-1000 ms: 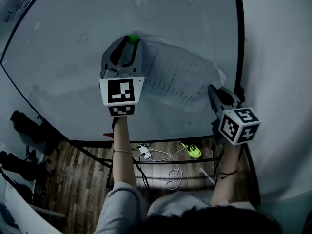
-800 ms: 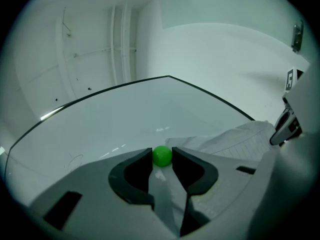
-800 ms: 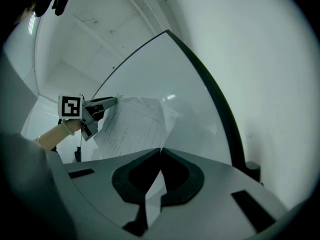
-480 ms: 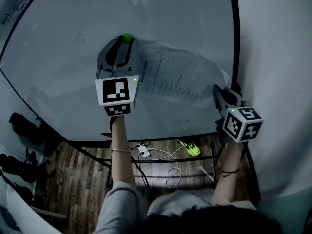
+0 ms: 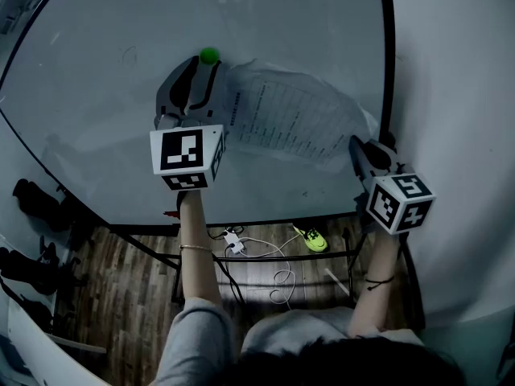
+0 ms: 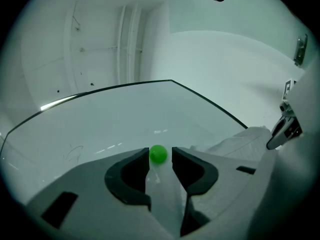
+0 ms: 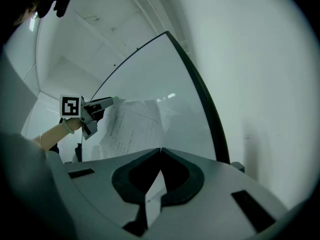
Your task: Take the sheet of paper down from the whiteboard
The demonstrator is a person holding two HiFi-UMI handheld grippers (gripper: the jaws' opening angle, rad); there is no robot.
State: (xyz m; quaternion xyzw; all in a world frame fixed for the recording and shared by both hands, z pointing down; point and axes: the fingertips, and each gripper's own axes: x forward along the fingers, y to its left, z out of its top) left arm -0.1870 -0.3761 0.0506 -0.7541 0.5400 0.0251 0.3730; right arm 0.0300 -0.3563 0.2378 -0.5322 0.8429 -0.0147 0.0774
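Note:
A printed sheet of paper (image 5: 290,119) lies slanted against the whiteboard (image 5: 105,111). At its upper left corner sits a round green magnet (image 5: 209,55). My left gripper (image 5: 205,64) is shut on that magnet, which shows between the jaw tips in the left gripper view (image 6: 159,154). The sheet (image 6: 240,144) hangs off to the right there. My right gripper (image 5: 355,145) is shut on the sheet's lower right corner. A strip of paper (image 7: 155,196) runs between its closed jaws, and the rest of the sheet (image 7: 135,129) stretches towards the left gripper (image 7: 107,103).
The whiteboard's dark frame (image 5: 386,71) runs down the right side, with a plain wall (image 5: 459,95) past it. Below the board, on the wooden floor, lie a power strip with cables (image 5: 235,244), a bright green object (image 5: 314,240) and dark shoes (image 5: 32,199).
My left gripper has shifted a little to the left and up with the green magnet, which now sits just off the sheet's corner. The right gripper has stayed put on the paper.

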